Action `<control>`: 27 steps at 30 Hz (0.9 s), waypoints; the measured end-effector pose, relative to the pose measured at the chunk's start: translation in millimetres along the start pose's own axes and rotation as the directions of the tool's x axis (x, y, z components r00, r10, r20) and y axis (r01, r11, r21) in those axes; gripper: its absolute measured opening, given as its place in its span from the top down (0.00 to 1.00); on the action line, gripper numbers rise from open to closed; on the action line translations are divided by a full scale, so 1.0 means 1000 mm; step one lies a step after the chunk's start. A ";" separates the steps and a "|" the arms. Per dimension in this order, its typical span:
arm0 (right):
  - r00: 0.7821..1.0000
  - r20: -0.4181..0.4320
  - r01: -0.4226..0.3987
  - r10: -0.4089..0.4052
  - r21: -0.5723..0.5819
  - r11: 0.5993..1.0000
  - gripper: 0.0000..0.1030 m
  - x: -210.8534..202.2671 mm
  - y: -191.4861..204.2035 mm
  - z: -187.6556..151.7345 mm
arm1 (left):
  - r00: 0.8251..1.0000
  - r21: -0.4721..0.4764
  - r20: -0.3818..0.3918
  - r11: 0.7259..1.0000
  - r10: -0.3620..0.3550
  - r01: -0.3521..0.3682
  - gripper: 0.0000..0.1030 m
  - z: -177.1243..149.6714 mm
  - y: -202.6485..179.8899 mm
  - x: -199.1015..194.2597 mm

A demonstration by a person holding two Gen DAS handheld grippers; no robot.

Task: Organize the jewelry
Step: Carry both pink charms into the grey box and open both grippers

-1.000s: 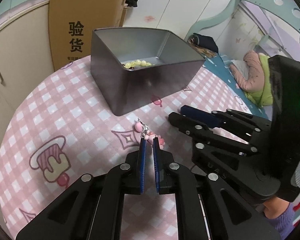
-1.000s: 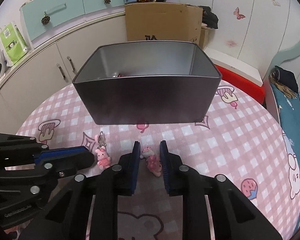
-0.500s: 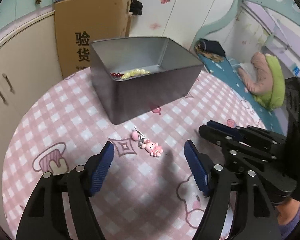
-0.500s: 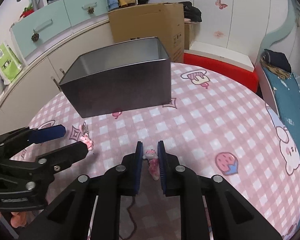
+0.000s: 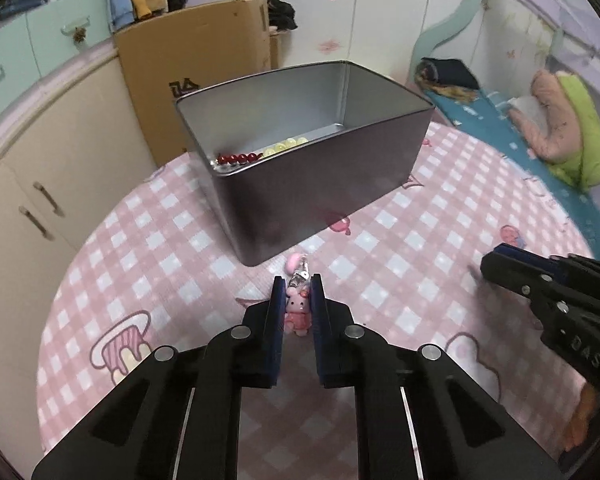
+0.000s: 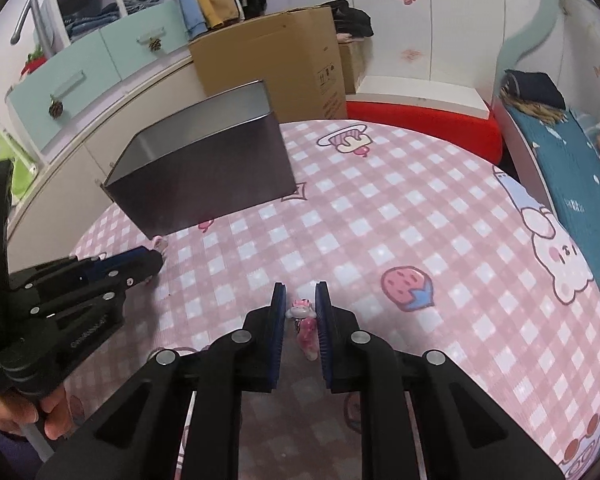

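A grey metal box [image 5: 324,168] stands on the pink checked table and holds red beads [image 5: 236,158] and yellow beads [image 5: 286,145]. My left gripper [image 5: 296,280] is shut on a pink bunny charm [image 5: 297,307] with a metal clasp, just in front of the box. My right gripper [image 6: 300,290] is shut on a pink and white charm [image 6: 302,320], farther from the box [image 6: 204,176]. The left gripper also shows in the right wrist view [image 6: 132,264].
The round table [image 6: 420,220] has a pink checked cloth with cartoon prints. A cardboard carton [image 5: 196,80] and cupboards stand behind the box. A red seat [image 6: 420,120] and a bed [image 6: 560,152] lie to the right.
My left gripper opened wide half a second ago and has now shut on the bunny charm. My right gripper has pulled back and right from the box with its charm.
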State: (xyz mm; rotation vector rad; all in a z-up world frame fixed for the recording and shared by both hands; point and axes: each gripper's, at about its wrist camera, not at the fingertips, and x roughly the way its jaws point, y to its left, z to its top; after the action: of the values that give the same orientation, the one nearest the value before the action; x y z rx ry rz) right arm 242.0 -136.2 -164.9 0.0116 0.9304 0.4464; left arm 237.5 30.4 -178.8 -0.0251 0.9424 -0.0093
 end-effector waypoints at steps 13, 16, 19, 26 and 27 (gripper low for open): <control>0.999 0.037 -0.037 0.037 0.007 0.999 0.86 -0.021 0.009 0.013 | 0.978 -0.034 0.029 0.977 -0.209 0.210 0.87 -0.005 0.018 -0.031; 0.997 0.053 -0.052 0.052 0.015 0.999 0.86 -0.030 0.010 0.021 | 0.969 -0.034 0.046 0.969 -0.244 0.246 0.88 -0.002 0.021 -0.043; 0.995 0.070 -0.068 0.066 0.022 0.997 0.86 -0.039 0.011 0.029 | 0.958 -0.024 0.067 0.960 -0.278 0.280 0.87 0.007 0.021 -0.055; 0.990 0.114 -0.090 0.086 0.030 0.995 0.86 -0.057 0.015 0.054 | 0.917 0.008 0.140 0.927 -0.373 0.375 0.87 0.034 0.024 -0.090; 0.989 0.119 -0.091 0.087 0.031 0.995 0.86 -0.057 0.017 0.057 | 0.911 0.013 0.154 0.923 -0.381 0.384 0.87 0.040 0.025 -0.096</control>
State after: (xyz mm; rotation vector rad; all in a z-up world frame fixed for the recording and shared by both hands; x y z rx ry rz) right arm 250.6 -132.1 -82.8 0.1115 0.8238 0.5062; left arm 213.3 58.2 -78.6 -0.2246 0.7698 -0.3594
